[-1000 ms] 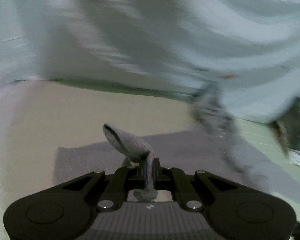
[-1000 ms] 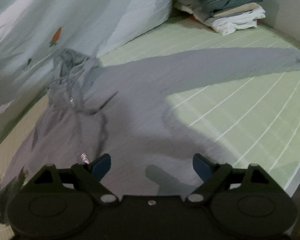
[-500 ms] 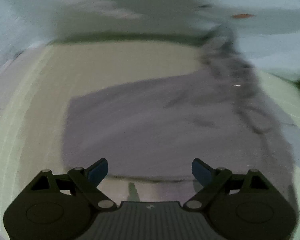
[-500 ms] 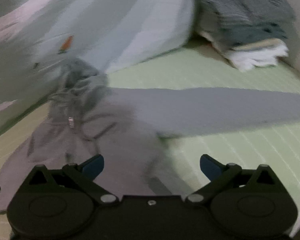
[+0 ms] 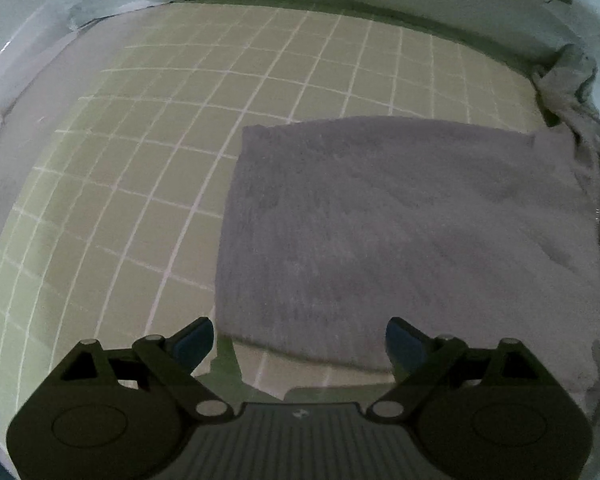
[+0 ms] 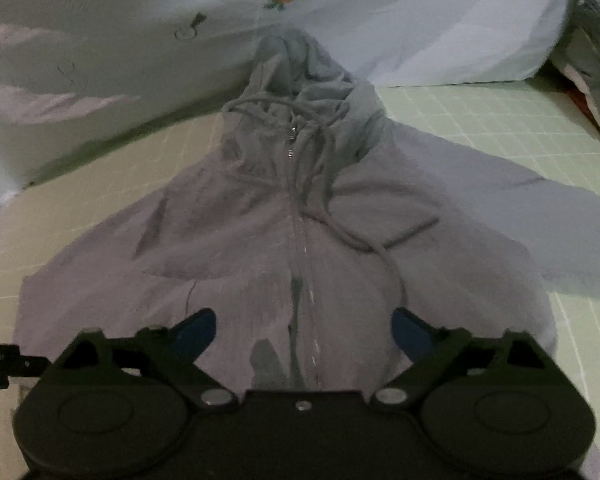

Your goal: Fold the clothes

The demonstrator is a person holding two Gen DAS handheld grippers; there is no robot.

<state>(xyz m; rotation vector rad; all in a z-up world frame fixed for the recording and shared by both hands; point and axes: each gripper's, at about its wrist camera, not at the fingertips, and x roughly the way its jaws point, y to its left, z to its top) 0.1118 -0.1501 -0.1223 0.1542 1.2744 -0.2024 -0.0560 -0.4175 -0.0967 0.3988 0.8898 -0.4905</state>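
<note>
My grey hoodie (image 6: pixel 300 232) lies face up on the green gridded mat (image 5: pixel 148 168), zip running straight ahead of my right hand-held gripper (image 6: pixel 304 328) and the hood bunched at the far end against the carrot-print bedding (image 6: pixel 380 20). I judge it is spread like this so the sides can fold in evenly. One sleeve (image 6: pixel 560 216) stretches out ahead and to the right. Ahead of my left hand-held gripper (image 5: pixel 300 338) the fabric ends in a straight flat edge, which would suit a side already turned in. Both hand-held grippers hover with fingers spread wide, holding nothing.
</note>
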